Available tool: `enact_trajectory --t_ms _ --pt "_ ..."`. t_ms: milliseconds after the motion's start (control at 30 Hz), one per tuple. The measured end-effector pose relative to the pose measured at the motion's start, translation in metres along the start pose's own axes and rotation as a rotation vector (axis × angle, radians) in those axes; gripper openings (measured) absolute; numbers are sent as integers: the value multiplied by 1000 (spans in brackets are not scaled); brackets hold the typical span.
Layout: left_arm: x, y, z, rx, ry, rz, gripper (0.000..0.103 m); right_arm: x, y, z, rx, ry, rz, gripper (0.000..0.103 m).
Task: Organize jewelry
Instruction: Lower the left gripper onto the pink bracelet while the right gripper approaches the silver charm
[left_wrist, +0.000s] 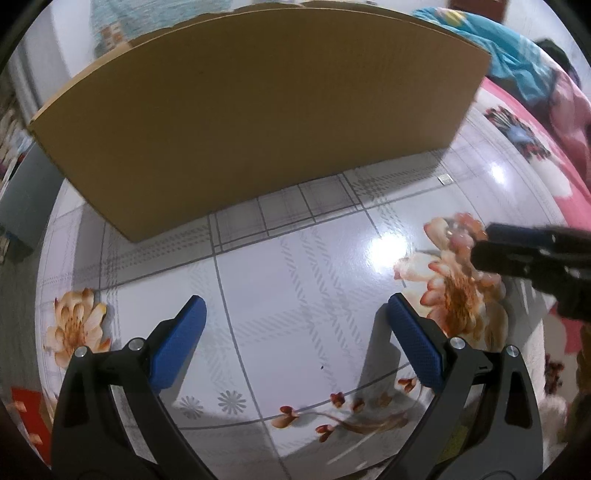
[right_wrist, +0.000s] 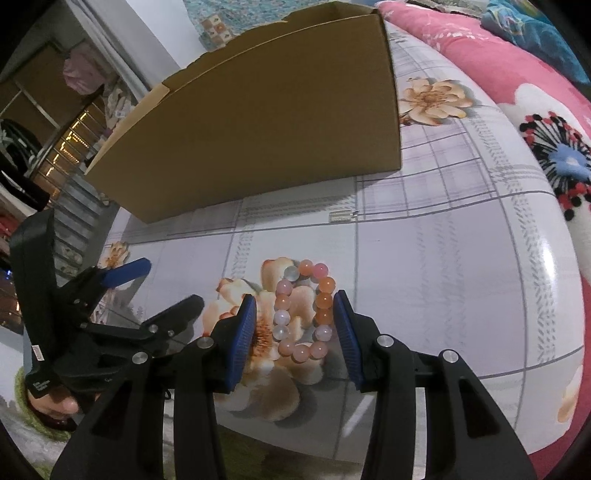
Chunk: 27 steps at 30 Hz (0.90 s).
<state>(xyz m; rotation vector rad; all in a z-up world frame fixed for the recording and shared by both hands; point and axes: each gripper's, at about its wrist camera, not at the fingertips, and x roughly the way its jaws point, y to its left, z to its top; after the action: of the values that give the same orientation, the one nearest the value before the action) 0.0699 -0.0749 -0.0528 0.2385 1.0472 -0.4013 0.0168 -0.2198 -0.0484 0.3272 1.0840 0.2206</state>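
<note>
Pick-up step: right gripper jaws half-wide, straddling bracelet on worktop, pads not pressing. Left gripper wide, empty. Next: close, lift toward box at 12 o'clock.

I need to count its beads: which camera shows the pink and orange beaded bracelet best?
The right wrist view: the pink and orange beaded bracelet lies whole and sharp between the right gripper's blue pads. The left wrist view shows only a blurred bit behind that gripper.

No readable text anywhere; only blurred, illegible print on the left hand-held gripper label.
</note>
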Motion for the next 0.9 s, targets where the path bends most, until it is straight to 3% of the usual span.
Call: enact_trajectory --t_ms 67,200,333,467,600,800,900 --pt "-2 6 -1 13 0 -13 95 1 2 0 2 1 11 43" --pt "-25 30 -9 -44 -83 -112 95 10 10 1 23 13 83 43" --pt "-34 39 -16 -59 -94 -153 95 24 18 1 61 55 236 43" --pt "-39 32 -17 -48 -110 -219 95 14 13 4 61 2 217 43" --pt "-40 9 -9 37 -141 -209 93 -4 -12 5 123 -64 186 43" --pt "-28 -15 0 139 -121 -142 60 -15 -34 -1 178 -114 133 43" --pt "-23 -23 0 172 -105 -130 51 -16 -33 -1 154 -127 105 43"
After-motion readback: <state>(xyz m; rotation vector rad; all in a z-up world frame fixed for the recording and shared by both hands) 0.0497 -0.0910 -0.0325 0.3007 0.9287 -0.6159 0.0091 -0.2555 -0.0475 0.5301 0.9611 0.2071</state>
